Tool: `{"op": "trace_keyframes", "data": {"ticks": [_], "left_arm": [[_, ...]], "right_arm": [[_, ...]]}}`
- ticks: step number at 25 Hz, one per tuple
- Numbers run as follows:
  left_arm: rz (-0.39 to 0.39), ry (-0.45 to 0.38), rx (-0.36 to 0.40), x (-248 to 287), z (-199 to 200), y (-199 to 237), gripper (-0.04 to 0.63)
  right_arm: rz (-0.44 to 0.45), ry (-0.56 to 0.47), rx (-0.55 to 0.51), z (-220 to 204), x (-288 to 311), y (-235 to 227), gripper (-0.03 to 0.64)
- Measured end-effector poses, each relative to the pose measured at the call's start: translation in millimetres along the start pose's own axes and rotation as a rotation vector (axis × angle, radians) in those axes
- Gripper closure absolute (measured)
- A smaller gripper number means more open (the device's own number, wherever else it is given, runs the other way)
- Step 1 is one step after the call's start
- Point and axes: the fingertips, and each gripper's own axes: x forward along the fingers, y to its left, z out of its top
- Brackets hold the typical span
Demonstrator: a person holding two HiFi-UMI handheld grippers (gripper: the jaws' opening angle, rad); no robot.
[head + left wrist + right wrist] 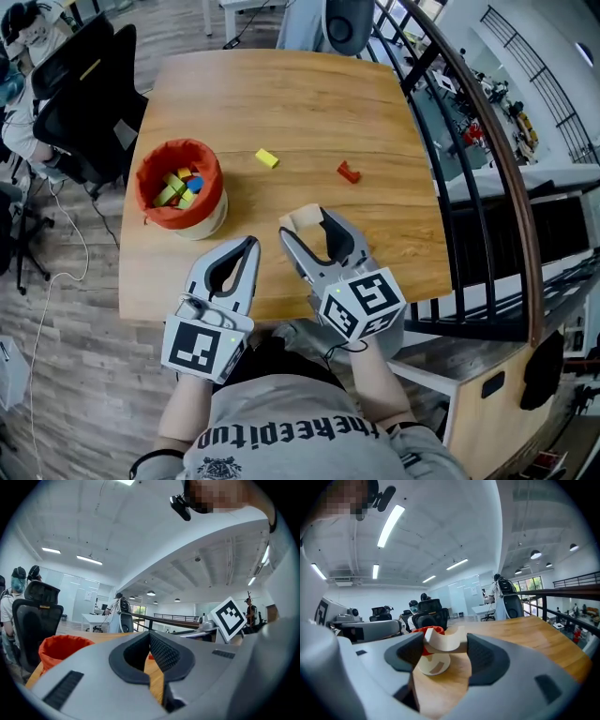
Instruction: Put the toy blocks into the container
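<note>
Pinched in the right gripper (pixel 307 225), a pale arch block (pixel 440 641) sits over the counter's (pixel 309 103) near edge, well apart from the orange-lined container (pixel 208 214). Only its ends look gripped, so a quick swing leftward could twist it loose. The left gripper (pixel 251 246) is pressed together, empty.

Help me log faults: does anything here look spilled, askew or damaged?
Nothing looks spilled or damaged. The container stands upright; a yellow block and a red block lie loose on the table, simply not yet packed.
</note>
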Motion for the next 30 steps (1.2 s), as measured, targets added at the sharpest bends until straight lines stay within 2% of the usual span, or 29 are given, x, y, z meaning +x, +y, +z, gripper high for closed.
{"op": "trace_keyframes", "data": {"ticks": [18, 30], "left_arm": [[0.07, -0.015, 0.005, -60.1, 28.6, 106.0, 0.581], [0.107, -0.039, -0.007, -81.6, 34.6, 157.1, 0.581]], "right_arm": [[0.073, -0.02, -0.025, 27.9, 95.2, 89.2, 0.324], [0.098, -0.002, -0.052, 31.0, 142.0, 123.9, 0.324]]}}
